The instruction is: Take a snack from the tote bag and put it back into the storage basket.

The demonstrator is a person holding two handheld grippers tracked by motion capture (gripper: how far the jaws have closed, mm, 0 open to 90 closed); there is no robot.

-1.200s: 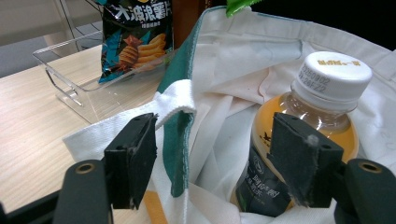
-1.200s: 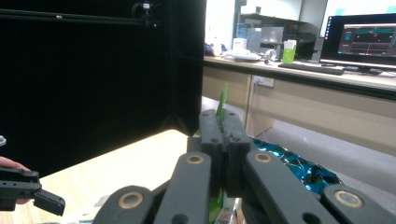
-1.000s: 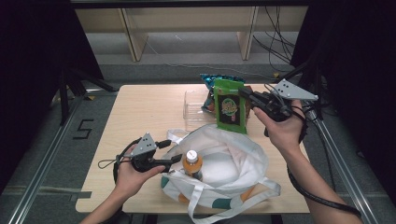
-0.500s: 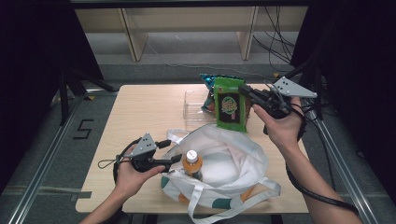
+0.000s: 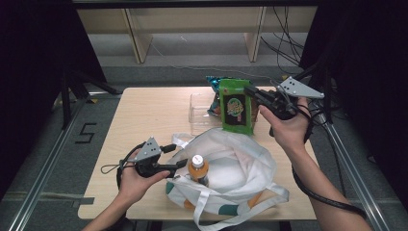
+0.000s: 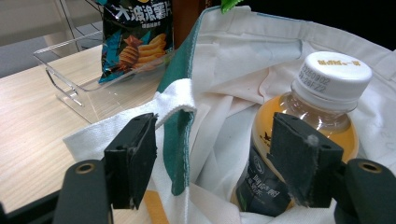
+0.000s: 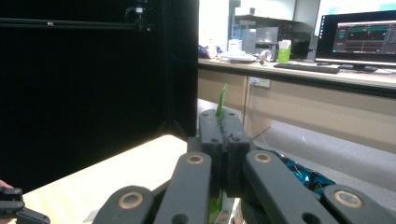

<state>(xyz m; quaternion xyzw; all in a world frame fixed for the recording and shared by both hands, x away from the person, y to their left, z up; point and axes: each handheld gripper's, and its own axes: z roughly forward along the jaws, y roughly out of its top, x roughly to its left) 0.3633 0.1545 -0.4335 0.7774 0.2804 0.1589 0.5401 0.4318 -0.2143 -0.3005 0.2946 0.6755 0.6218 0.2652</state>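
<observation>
A white tote bag (image 5: 240, 163) with green trim lies open at the table's near edge, and a white-capped bottle of orange drink (image 5: 197, 167) stands inside it. My left gripper (image 5: 179, 155) is at the bag's left rim. In the left gripper view its jaws stand wide apart around the green-edged rim (image 6: 180, 140), with the bottle (image 6: 327, 93) just behind the right pad. My right gripper (image 5: 251, 91) is raised behind the bag and shut on the top edge of a green snack packet (image 5: 235, 108), which hangs down. A strip of that green packet (image 7: 222, 103) sticks up between the shut jaws.
A clear plastic tray (image 5: 198, 114) sits on the wooden table (image 5: 144, 115) behind the bag, with a blue chip packet (image 5: 214, 85) leaning in it. Black curtains stand on both sides. Cables trail from both grippers. Bare tabletop lies left of the tray.
</observation>
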